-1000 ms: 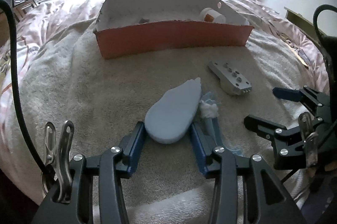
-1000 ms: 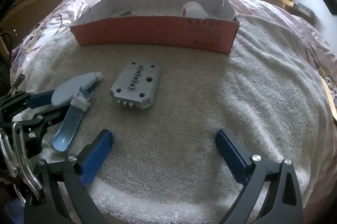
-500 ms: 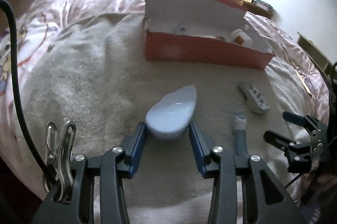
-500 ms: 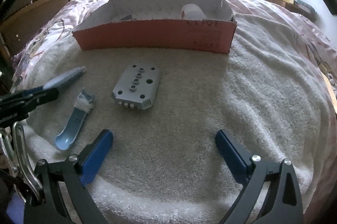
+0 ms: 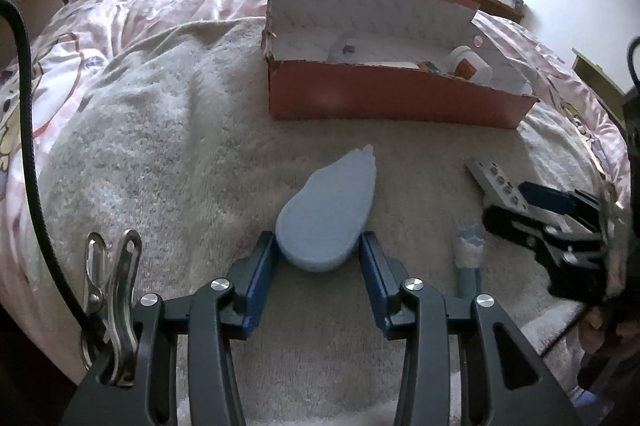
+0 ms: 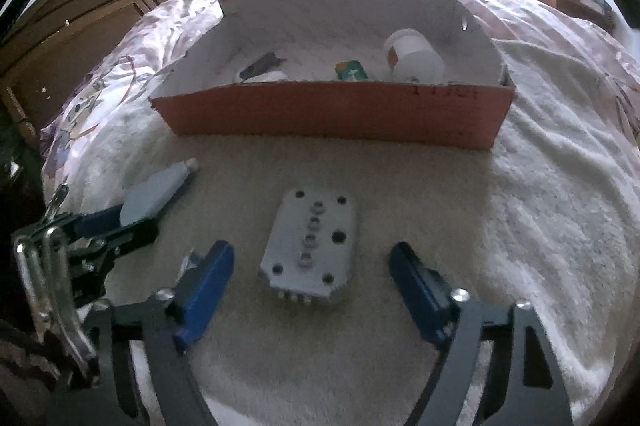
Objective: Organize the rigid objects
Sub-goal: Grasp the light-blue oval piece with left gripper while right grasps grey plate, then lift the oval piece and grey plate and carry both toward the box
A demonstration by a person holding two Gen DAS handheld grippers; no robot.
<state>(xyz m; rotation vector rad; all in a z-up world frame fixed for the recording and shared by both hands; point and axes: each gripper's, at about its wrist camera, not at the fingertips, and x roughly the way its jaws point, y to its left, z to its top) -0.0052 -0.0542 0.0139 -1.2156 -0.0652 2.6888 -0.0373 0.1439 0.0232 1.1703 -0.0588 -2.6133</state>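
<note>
Taking the red box (image 6: 332,118) as landmark: on the near left of it, the left gripper (image 5: 318,260) is clamped on the broad end of a pale blue teardrop case (image 5: 328,214), whose pointed tip aims toward the box. Near the middle, the grey metal plate (image 6: 310,246) lies flat on the towel (image 6: 540,226), its long axis running toward the box. The right gripper (image 6: 312,278) straddles its near end; the jaws have just been closing but stand clear of its sides. This gripper is much the nearer. Only the right view shows the box's contents clearly; the left view shows the blue scoop (image 5: 468,262).
</note>
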